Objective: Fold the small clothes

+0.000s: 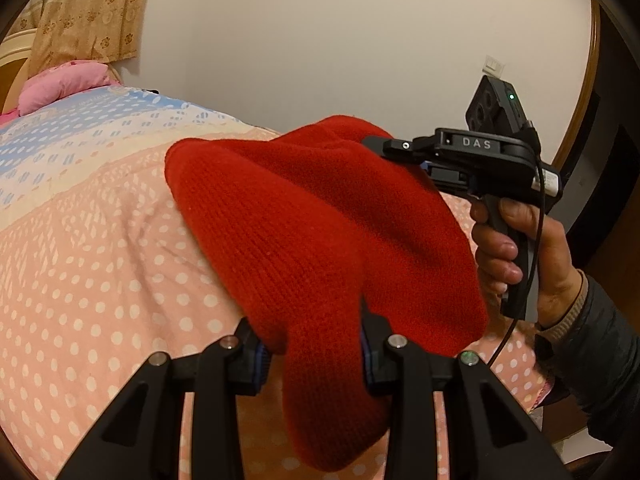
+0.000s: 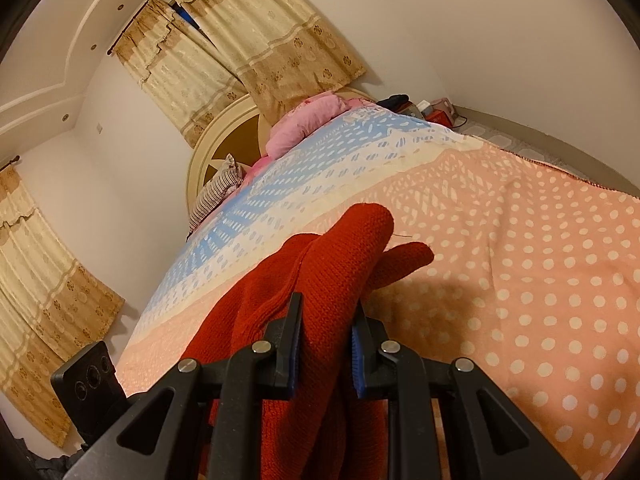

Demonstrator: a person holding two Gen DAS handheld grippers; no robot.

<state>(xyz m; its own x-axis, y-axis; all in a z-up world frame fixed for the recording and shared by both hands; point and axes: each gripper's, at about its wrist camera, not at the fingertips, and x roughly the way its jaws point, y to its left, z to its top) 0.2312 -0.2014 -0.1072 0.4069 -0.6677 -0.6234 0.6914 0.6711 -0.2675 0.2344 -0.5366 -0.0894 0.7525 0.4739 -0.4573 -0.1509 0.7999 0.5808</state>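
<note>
Right gripper [image 2: 326,344]: bottom centre, jaws closed onto red knit, blue pads visible on inner faces.
Knit [image 2: 320,280]: red garment, bunched between the jaws; rounded end sticks up toward 12 o'clock, a second flap toward 2 o'clock, more cloth trailing to 8 o'clock.
Bedspread [image 2: 520,260]: under the knit; pink with white dots near, cream and blue bands farther off.
Pillow [image 2: 304,122]: pink, 12 o'clock, at the head of the bed.
Headboard [image 2: 224,148]: round, cream rim, 11 o'clock.
Curtains [image 2: 240,40]: beige, patterned, 11 o'clock and 9 o'clock.
Left gripper [image 2: 90,380]: only its black housing shows, 8 o'clock; jaws out of view.
</note>
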